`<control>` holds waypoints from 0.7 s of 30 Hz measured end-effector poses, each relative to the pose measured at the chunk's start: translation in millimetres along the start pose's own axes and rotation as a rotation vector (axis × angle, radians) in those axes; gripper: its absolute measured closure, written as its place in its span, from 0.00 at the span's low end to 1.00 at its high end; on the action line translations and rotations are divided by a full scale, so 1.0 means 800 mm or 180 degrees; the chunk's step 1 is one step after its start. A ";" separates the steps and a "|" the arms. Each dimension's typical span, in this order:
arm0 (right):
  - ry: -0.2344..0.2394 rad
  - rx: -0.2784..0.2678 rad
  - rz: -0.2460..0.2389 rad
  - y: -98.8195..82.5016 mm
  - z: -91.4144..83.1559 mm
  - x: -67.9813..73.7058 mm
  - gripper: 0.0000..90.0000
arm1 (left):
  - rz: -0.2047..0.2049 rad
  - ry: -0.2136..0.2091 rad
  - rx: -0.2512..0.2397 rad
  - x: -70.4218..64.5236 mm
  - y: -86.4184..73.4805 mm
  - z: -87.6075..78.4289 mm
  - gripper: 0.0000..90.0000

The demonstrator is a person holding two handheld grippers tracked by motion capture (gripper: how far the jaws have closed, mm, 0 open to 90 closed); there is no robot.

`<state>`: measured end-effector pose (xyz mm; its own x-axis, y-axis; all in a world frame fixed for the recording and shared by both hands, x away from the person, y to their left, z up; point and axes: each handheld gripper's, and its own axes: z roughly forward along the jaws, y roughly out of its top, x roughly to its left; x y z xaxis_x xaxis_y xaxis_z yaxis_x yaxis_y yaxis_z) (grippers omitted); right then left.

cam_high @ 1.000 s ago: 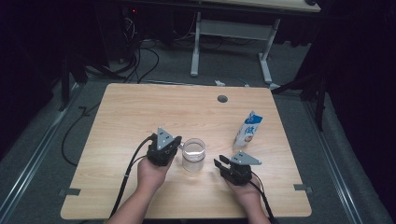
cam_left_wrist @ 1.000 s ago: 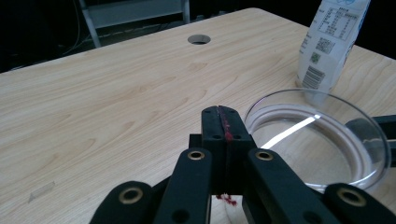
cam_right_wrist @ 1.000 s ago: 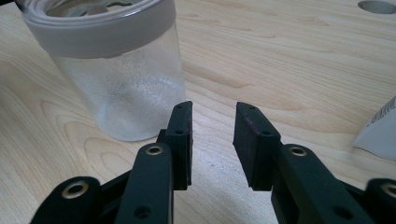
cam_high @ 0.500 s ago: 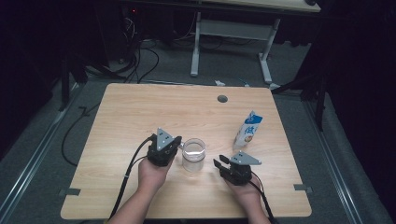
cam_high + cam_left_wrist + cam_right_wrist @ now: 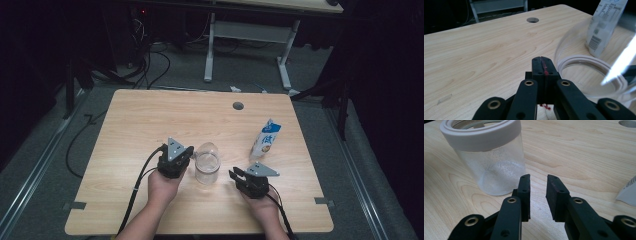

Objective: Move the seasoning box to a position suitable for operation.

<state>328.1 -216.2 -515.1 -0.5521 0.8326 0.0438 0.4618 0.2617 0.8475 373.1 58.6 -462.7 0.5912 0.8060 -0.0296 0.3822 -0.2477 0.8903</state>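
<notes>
The glass jar (image 5: 207, 166) stood on the table (image 5: 150, 120) between both grippers. The left gripper (image 5: 181, 161), just beside it, was pressed together; the right gripper (image 5: 234, 175) had just been closing, its jaws slightly apart with nothing between them.

Clear jar (image 5: 207, 167), white rim; blue-white carton (image 5: 265, 138); pale wood-grain table (image 5: 150, 120); black jaws.

Both bare forearms come in from the bottom edge of the high view. The black left gripper (image 5: 186, 159), lower centre-left, has its jaws pressed together. The black right gripper (image 5: 236, 175), lower centre-right, has just been closing, a narrow empty gap left between its jaws.
</notes>
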 end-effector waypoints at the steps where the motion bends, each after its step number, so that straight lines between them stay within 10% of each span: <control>1: 0.0000 -0.0011 -0.0014 0.000 0.001 0.000 0.82 | -0.0022 0.0003 0.0001 0.002 -0.003 0.001 1.00; 21: -0.0025 -0.0052 -0.0056 0.003 -0.001 0.003 0.85 | -0.0031 -0.0001 -0.0005 0.003 -0.003 0.001 1.00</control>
<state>327.5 -213.7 -512.4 -0.5544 0.8319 0.0248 0.4406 0.2682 0.8567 374.0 60.7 -465.6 0.5877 0.8082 -0.0384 0.3869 -0.2390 0.8906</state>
